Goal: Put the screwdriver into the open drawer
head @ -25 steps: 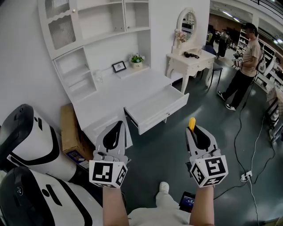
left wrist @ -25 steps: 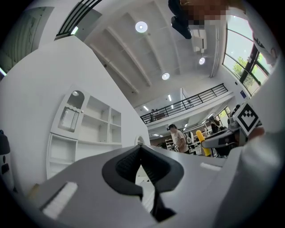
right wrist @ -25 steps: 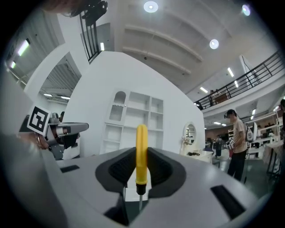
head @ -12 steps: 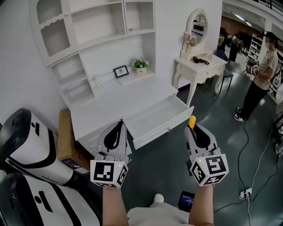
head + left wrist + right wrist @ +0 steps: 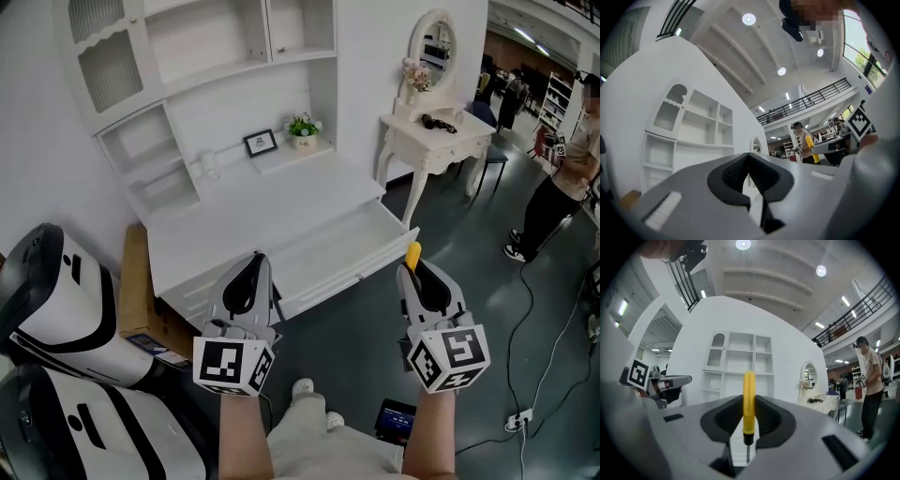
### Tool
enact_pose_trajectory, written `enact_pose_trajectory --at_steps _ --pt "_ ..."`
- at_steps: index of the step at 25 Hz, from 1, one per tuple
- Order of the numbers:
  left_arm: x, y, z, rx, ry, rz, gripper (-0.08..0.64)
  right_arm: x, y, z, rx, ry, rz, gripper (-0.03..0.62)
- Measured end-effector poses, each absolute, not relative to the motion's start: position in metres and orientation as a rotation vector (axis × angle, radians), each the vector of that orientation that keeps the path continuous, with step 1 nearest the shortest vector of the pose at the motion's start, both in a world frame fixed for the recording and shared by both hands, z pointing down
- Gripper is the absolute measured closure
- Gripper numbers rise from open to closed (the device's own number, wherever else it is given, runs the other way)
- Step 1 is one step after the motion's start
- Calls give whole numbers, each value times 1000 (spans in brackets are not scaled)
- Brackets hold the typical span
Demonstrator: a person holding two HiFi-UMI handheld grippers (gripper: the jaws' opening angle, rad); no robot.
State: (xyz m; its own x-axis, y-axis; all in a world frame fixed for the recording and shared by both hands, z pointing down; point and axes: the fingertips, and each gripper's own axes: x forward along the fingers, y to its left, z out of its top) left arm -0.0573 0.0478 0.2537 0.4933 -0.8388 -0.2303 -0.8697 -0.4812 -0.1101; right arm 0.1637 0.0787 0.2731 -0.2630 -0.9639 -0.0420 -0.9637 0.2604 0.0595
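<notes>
Item one: my right gripper [image 5: 419, 274] [image 5: 749, 425] is clamping one yellow-handled screwdriver [image 5: 412, 253] [image 5: 749, 397]. Its jaws are partly closed on the handle, and the yellow end is sticking out past the tips. The screwdriver is hanging over the dark floor [image 5: 356, 347], just beside the front of the one white open drawer [image 5: 361, 274], not inside it. The drawer is standing pulled out from under the white worktop [image 5: 253, 206], showing only its white interior. My left gripper [image 5: 253, 267] [image 5: 749, 161] is riding with its jaws together, carrying nothing. One small black-framed picture [image 5: 261, 142] and one small green potted plant [image 5: 302, 127] are standing at the worktop's back.
</notes>
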Motion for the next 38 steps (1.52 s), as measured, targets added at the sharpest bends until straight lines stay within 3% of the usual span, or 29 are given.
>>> enact_pose_trajectory --at_steps 38 --pt "-89 -287 279 -2613 1469 198 552 140 -242 298 1912 -2354 -12 508"
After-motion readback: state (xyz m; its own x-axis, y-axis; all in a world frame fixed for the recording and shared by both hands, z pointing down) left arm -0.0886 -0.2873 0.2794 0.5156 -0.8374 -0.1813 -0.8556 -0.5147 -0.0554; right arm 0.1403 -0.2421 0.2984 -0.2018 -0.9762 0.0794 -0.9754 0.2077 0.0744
